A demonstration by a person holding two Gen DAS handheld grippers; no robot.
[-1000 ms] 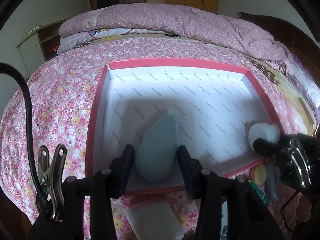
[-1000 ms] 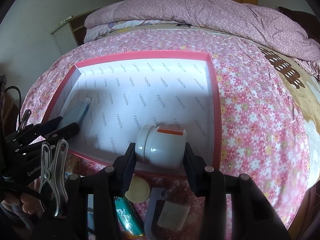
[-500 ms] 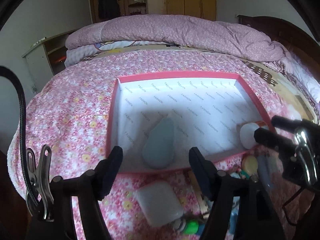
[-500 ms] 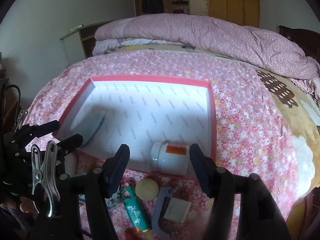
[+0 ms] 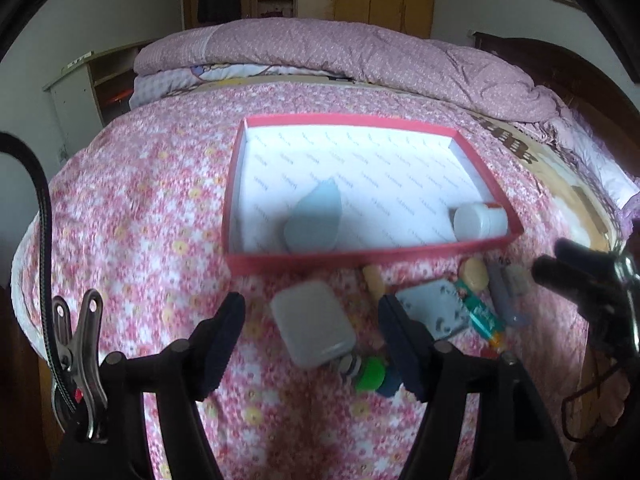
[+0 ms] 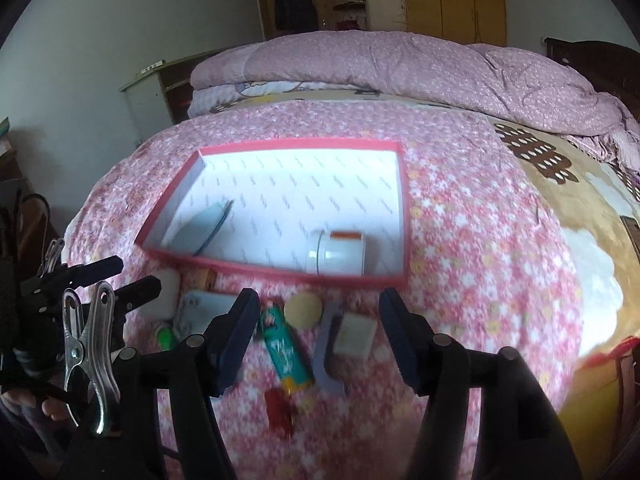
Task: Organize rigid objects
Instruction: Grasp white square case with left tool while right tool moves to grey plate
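On the flowered bedspread, the red-rimmed box (image 5: 372,257) serves as collecting tray: at its left near corner lies a pale blue teardrop-shaped piece (image 5: 314,218), at its right near corner a white jar (image 5: 478,220) on its side with an orange label band, both apparently set inside as sorted. Just before the box's near wall, left to right, wait a grey-white rounded case (image 5: 312,326), a grey plate, a teal tube (image 6: 286,350) and a round yellow lid (image 6: 303,309), likely next. Left gripper (image 5: 312,342) and right gripper (image 6: 318,330) hover before the box, jaws wide, holding nothing.

Pale-blue wedge (image 5: 314,220), white jar (image 5: 478,221) on side, inside red-rimmed box (image 5: 360,258).
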